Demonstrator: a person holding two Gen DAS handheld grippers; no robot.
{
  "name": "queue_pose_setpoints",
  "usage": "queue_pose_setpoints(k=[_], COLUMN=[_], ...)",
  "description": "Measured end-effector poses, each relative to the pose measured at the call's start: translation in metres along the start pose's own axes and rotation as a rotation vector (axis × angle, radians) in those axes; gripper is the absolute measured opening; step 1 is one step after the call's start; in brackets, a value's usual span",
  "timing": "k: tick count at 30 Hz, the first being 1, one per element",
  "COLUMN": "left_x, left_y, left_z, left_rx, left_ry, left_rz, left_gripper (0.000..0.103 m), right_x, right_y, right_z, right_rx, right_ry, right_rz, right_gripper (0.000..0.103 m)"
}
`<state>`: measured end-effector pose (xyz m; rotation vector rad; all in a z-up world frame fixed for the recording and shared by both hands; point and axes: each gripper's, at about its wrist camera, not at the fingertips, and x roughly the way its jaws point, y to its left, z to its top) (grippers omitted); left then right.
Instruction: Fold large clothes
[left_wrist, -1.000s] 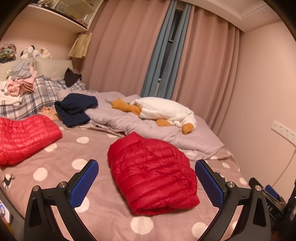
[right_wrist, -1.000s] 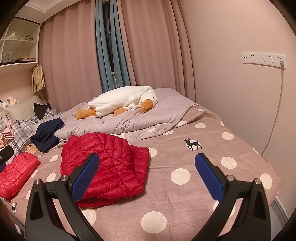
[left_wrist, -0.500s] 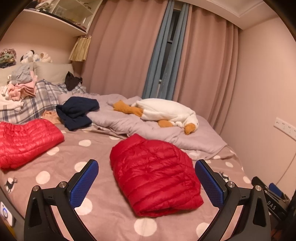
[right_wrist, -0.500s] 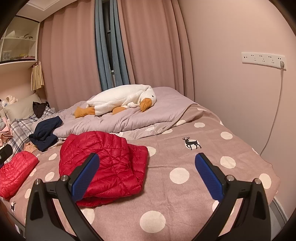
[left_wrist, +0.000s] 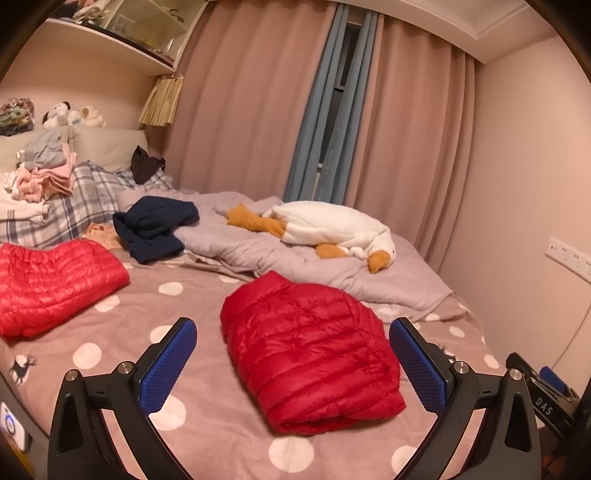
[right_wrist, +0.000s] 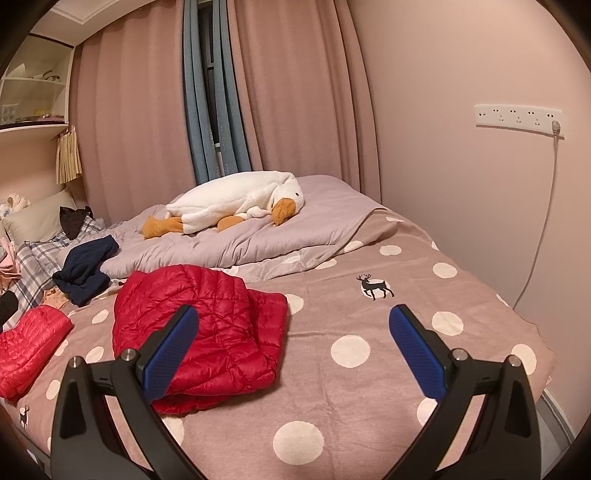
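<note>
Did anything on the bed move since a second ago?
Nothing on the bed moved. Only the cameras shifted a little: the folded red jacket sits slightly lower in the left view. Both claws, left claw and right claw, stay wide open and hold nothing. The other red jacket, the navy top and the goose toy lie as before.

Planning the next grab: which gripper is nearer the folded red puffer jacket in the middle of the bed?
Left. The left gripper frames the folded red jacket squarely between its open fingers; the right gripper points past it, jacket off to its left.
</note>
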<state>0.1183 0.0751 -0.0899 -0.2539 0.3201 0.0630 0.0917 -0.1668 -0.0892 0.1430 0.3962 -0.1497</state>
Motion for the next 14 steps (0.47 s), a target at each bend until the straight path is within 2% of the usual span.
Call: queue_pose_setpoints(k=[14], left_x=[-0.0026], left_y=[-0.0001], left_z=[-0.0008], left_rx=[-0.001], left_ry=[-0.007], left_rz=[-0.007], left_gripper=[0.103], right_x=[-0.0032], right_y=[-0.0047], right_z=[0.0013], right_rx=[-0.003], right_ry=[-0.014], right_rz=[-0.007], right_gripper=[0.103])
